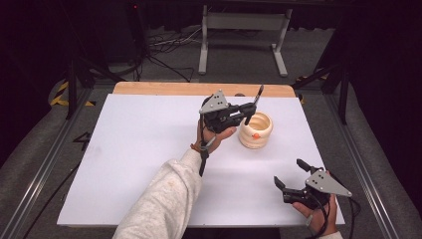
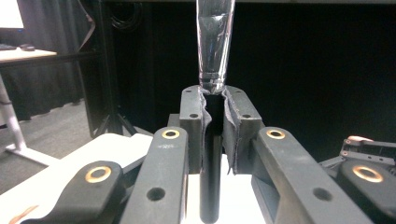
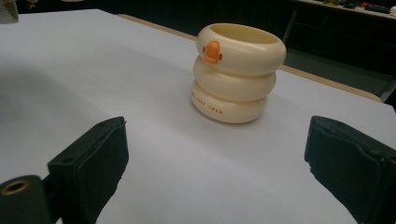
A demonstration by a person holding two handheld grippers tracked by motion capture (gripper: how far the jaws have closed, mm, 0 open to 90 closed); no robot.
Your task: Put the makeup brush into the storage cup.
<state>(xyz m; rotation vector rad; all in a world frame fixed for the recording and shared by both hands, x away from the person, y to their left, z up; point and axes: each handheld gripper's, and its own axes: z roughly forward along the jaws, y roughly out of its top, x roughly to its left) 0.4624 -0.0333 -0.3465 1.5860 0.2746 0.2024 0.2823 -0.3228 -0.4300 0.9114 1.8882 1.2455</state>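
Nearest the high camera, a pale knitted sleeve [image 1: 164,199] reaches up the white table [image 1: 124,164] to the left gripper [image 1: 247,110], which is clamped on a slim brush [image 1: 256,102], a dark handle and shiny ferrule, held just above the rim of a cream, ring-stacked duck-faced holder [image 1: 256,130]. At the near right corner the right gripper [image 1: 288,175] rests low with its jaws spread and nothing between them. Beyond the table lie grey floor, loose cables and a metal stand's legs against black curtains.

From the left gripper view, the pads [image 2: 232,126] pinch the brush [image 2: 212,154] at the top of its handle, right under the ferrule; it should be light, stiff and a bit slick, so a grip on the handle near the ferrule looks soundest.

From the right gripper view, the holder [image 3: 236,74] stands upright on the smooth, matte sheet, well ahead of the open pads [image 3: 95,163]; it looks glossy, probably light enough to tip if knocked.
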